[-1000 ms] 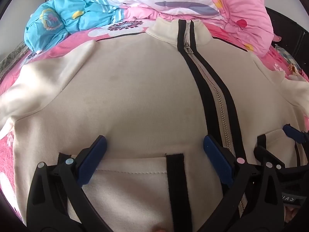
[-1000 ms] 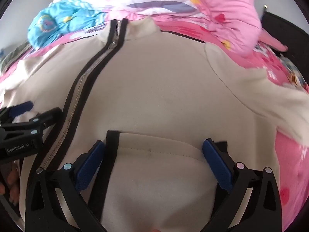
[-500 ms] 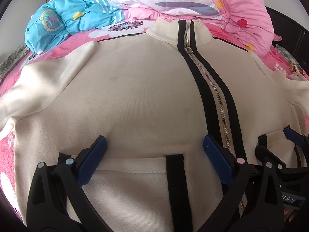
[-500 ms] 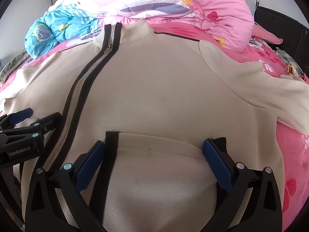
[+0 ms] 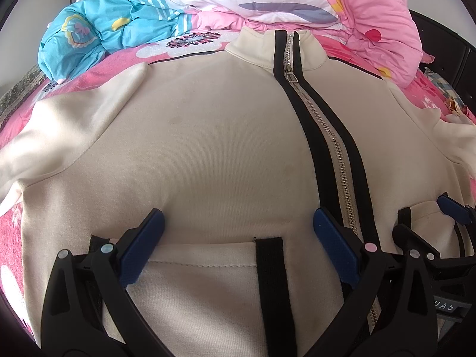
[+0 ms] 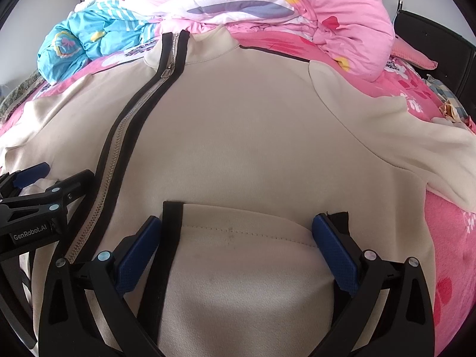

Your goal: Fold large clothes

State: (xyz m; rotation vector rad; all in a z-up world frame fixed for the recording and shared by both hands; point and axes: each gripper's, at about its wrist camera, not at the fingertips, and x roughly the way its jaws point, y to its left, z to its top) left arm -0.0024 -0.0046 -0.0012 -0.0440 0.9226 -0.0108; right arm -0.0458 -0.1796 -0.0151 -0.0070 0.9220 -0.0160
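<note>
Jacket: cream jacket [image 5: 214, 148] lies flat, zipped, on the bed [image 6: 452, 238], collar toward the far edge.
Left gripper [image 5: 238, 247]: fingers spread above the hem, left of the zipper [image 5: 336, 154].
Right gripper [image 6: 238, 244]: fingers spread over the right pocket [image 6: 247, 255].
Around: pink quilt [image 5: 372, 12] and blue bedding [image 5: 101, 35] piled beyond the collar.

Pink floral bedsheet [image 5: 125, 59]; bunched pink quilt [image 6: 342, 15]; blue patterned bedding [image 5: 98, 35] beside it

Jacket [image 5: 214, 154] before quilts [image 5: 282, 3]
</note>
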